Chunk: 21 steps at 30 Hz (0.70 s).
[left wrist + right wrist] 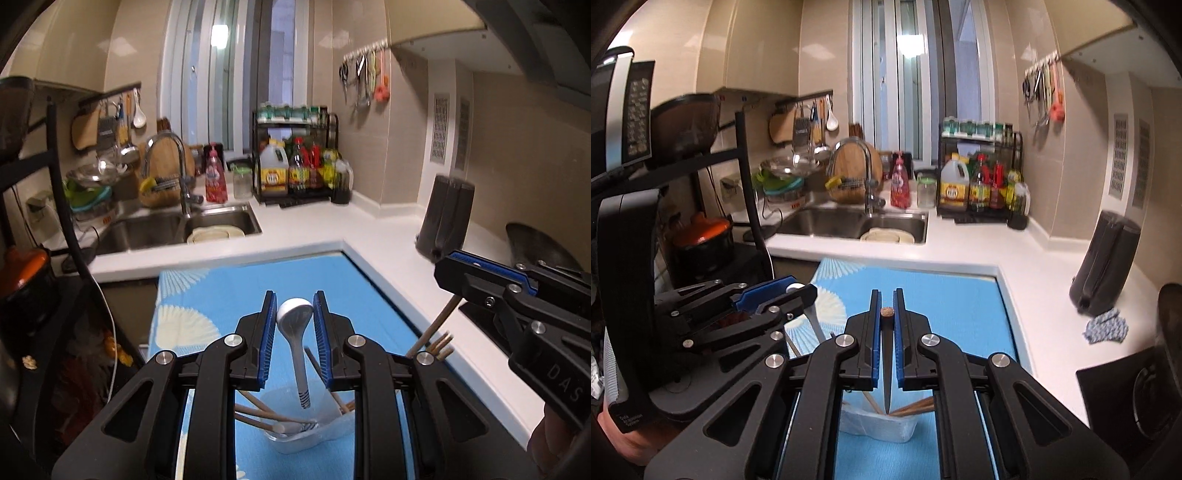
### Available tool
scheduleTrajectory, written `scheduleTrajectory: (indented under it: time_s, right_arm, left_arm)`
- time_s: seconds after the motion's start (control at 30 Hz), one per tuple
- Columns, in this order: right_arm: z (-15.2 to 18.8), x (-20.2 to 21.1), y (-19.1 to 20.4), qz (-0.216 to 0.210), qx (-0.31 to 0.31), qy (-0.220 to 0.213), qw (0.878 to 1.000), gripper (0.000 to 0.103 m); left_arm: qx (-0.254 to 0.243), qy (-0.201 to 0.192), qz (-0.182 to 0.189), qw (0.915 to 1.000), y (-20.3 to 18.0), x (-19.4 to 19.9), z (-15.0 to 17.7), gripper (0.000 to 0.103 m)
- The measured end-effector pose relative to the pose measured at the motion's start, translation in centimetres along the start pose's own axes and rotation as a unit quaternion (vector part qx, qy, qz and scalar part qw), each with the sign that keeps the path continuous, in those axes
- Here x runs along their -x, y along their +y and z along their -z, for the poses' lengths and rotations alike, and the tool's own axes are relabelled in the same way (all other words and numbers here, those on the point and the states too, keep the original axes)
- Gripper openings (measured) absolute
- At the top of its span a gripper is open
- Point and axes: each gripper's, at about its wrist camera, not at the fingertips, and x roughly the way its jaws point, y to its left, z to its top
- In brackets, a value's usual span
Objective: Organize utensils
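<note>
Left gripper [294,320] clamped on spoon [294,325], frame centre; right gripper [886,314] clamped on chopstick [886,369], above tub [875,424]. Likely light, stiff, slippery; best pinched mid-handle.

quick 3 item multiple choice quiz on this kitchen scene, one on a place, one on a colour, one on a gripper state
1. Where is the clear container?
A on the blue cloth
B in the sink
C on the spice rack

2. What colour is the spoon bowl?
A red
B white
C green

3. What is the right gripper doing?
A open, empty
B shut on the spoon
C shut on a chopstick

Answers:
1 A, blue cloth lies under it.
2 B, its bowl shows white in the left gripper.
3 C, a thin dark stick sits between its pads.
</note>
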Motion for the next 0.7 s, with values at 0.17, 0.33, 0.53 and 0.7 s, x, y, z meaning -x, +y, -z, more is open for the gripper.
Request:
scheduleTrajectory:
  time_s: [0.17, 0.33, 0.53, 0.7]
  right_arm:
    - [2.4, -2.3, 0.1, 0.001, 0.008, 0.036, 0.999, 0.012]
    - [2.8, -1.9, -0.1, 0.011, 0.001, 0.034, 0.999, 0.027]
    - [2.4, 0.9, 0.3, 0.027, 0.012, 0.011, 1.000, 0.031]
    - [3.8, 5.2, 0.3, 0.046, 0.010, -0.028, 0.999, 0.042]
  left_arm:
    - [-0.016, 0.042, 0.019, 0.9988, -0.6, -2.2, 2.2, 0.022]
    - [-0.002, 0.014, 0.018, 0.9997, 0.2, -0.2, 1.4, 0.035]
    - [0.004, -0.023, 0.008, 0.9997, 0.3, 3.3, 0.9, 0.037]
    - [0.031, -0.054, -0.003, 0.9981, 0.5, 7.2, 2.5, 0.053]
